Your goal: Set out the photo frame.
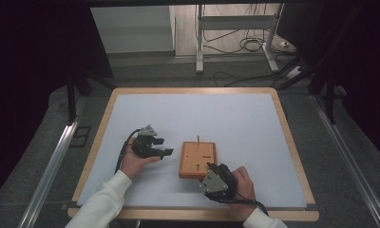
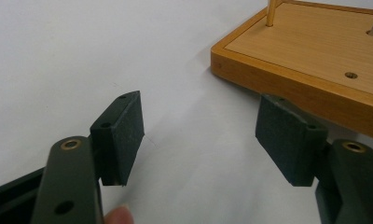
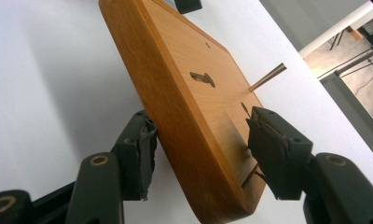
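Two grippers over white table. Wooden board with thin upright peg lay near table's front edge, centre. Left gripper spread wide, holding nothing, just left of board. Right gripper straddled board's near right corner, jaws apart, grasp unclear.

A white tabletop with a light wooden rim stands on grey carpeted floor. Beyond its far edge, black cables lie coiled on the floor beside the white metal legs of a stand. Silver rails run along both sides.
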Demonstrator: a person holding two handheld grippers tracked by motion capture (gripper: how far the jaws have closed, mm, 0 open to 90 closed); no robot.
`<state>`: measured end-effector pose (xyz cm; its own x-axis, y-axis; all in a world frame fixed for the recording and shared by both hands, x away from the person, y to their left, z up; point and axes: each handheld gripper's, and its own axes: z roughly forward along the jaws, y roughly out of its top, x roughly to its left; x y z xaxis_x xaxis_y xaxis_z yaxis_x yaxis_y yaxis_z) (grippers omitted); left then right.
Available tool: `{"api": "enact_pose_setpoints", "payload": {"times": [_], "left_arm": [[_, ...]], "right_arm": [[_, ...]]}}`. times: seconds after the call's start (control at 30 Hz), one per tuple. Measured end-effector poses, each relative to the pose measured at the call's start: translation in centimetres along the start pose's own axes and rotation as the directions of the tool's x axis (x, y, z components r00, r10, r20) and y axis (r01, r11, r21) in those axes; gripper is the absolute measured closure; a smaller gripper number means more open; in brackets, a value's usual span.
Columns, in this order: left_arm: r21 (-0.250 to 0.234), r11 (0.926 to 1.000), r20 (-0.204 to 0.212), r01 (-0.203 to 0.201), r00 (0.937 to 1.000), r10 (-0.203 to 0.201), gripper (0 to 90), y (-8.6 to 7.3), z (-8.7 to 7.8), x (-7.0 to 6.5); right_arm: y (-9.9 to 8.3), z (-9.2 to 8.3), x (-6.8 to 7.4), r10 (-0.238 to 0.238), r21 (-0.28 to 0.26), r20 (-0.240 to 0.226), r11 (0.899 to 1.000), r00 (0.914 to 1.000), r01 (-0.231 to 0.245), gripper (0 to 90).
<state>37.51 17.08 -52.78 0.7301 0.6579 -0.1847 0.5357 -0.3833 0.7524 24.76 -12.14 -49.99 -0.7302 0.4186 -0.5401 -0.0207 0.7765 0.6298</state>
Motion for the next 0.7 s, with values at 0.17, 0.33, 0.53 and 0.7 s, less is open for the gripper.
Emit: {"api": "enact_pose_setpoints", "payload": {"times": [0.17,0.33,0.53,0.7], "left_arm": [[-0.005,1.0000,-0.006,0.003,1.0000,-0.003,31.9,-0.1,-0.2,0.1],[-0.011,0.9999,-0.013,0.002,0.9999,-0.002,32.0,-0.1,-0.5,-0.1],[-0.004,0.9999,-0.026,-0.013,0.9996,0.013,31.6,-0.2,-1.0,-0.3],[0.004,0.9999,-0.037,-0.016,0.9992,0.016,31.6,-0.8,-1.2,-0.2]], "right_arm": [[0.1,-0.1,-0.2,0.003,-0.001,0.003,1.000,1.0000,-0.003,44.8],[0.4,-0.2,-0.7,0.019,-0.005,-0.003,1.000,0.9998,-0.019,45.9],[0.7,-0.3,-1.2,0.022,-0.016,0.003,1.000,0.9997,-0.022,48.4],[0.9,-0.3,-1.4,0.019,-0.014,0.001,1.000,0.9998,-0.019,49.4]]}}
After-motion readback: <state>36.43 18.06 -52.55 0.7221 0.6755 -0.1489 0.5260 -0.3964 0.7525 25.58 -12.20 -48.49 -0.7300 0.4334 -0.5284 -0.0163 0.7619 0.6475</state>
